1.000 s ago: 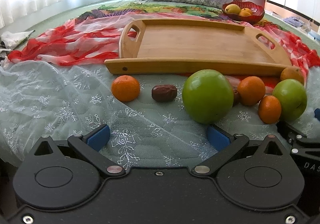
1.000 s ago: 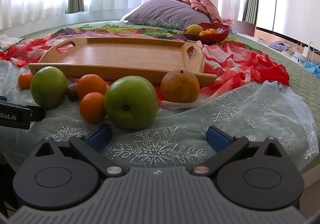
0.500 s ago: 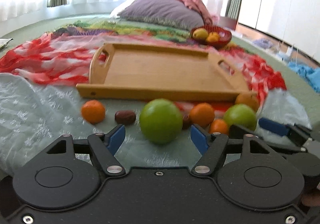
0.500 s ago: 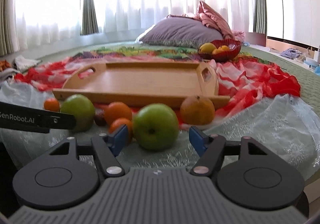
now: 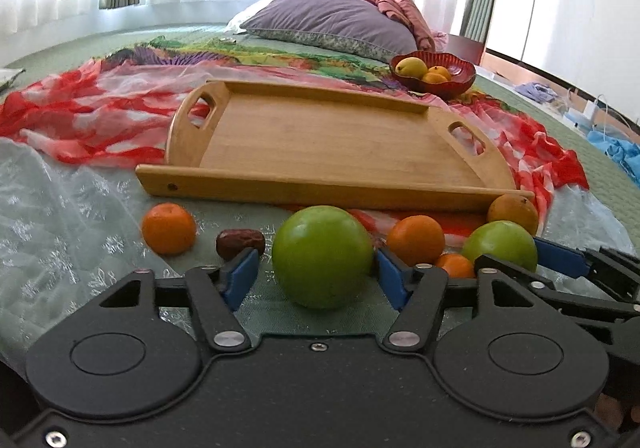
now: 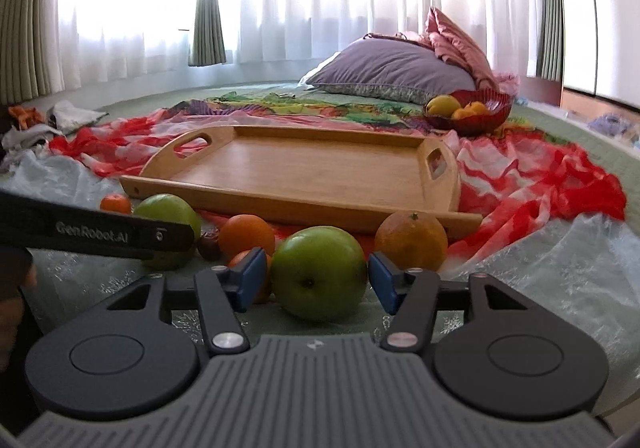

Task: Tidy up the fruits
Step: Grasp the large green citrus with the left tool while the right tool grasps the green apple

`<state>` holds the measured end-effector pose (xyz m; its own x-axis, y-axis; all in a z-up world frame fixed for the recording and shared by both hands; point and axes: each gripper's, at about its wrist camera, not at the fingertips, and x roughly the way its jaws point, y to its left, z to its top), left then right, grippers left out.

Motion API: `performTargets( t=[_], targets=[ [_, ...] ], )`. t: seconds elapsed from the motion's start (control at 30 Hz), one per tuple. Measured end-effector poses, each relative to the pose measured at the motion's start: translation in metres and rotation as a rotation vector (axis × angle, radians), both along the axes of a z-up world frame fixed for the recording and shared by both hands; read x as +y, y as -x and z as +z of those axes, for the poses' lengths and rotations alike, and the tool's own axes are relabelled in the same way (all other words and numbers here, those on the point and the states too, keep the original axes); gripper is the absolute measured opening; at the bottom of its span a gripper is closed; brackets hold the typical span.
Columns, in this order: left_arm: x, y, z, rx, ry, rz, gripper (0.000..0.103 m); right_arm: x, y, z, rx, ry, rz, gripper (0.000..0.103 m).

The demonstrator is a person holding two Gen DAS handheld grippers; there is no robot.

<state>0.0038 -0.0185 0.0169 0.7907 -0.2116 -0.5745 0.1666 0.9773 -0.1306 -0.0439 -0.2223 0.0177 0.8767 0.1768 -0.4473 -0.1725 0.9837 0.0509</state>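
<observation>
A bare wooden tray [image 5: 320, 136] [image 6: 304, 172] lies on the bed. In front of it lie fruits: two green apples, several oranges and a brown date [image 5: 240, 243]. My left gripper [image 5: 316, 276] is open around one green apple [image 5: 322, 272], the pads close to its sides, the right pad about touching. My right gripper [image 6: 318, 276] is open around the other green apple [image 6: 320, 272] [image 5: 500, 248], with small gaps at both pads. A large dull orange [image 6: 412, 240] sits right of it.
A red bowl [image 5: 434, 78] [image 6: 472, 114] with yellow and orange fruit stands behind the tray, by a purple pillow [image 5: 332, 24]. Red-white cloth [image 6: 540, 184] and sheer white cloth [image 5: 48, 216] cover the bed. A small orange [image 5: 169, 229] lies at the left. The left gripper's body [image 6: 96, 234] crosses the right wrist view.
Both grippers have moved forward over the fruits and narrowed, so each now has a green apple between its pads. The fruits have stayed on the bed.
</observation>
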Motion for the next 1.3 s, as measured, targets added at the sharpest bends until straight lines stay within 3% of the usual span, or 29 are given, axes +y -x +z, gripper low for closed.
performTargets(
  t=[0.03, 0.23, 0.47, 0.8, 1.1, 1.3],
  targets=[
    [0.001, 0.0, -0.001, -0.001, 0.016, 0.001, 0.054, -0.002, 0.0, 0.0, 0.005, -0.014, -0.001, 0.06],
    [-0.002, 0.0, -0.004, -0.016, 0.007, -0.003, 0.054, -0.016, 0.004, 0.001, 0.04, -0.121, -0.014, 0.059],
    [-0.004, -0.011, -0.012, 0.001, 0.02, 0.007, 0.056, -0.023, -0.008, -0.004, 0.041, -0.162, 0.016, 0.064],
    [-0.007, -0.013, -0.014, -0.022, 0.013, 0.01, 0.055, -0.048, -0.029, -0.021, 0.139, -0.46, -0.028, 0.065],
    [-0.006, -0.008, -0.008, -0.044, 0.004, 0.017, 0.055, -0.04, -0.028, -0.02, 0.127, -0.449, -0.083, 0.06],
    [-0.004, -0.001, 0.006, -0.114, -0.023, 0.03, 0.055, -0.032, -0.021, -0.01, 0.084, -0.368, -0.094, 0.06]
  ],
)
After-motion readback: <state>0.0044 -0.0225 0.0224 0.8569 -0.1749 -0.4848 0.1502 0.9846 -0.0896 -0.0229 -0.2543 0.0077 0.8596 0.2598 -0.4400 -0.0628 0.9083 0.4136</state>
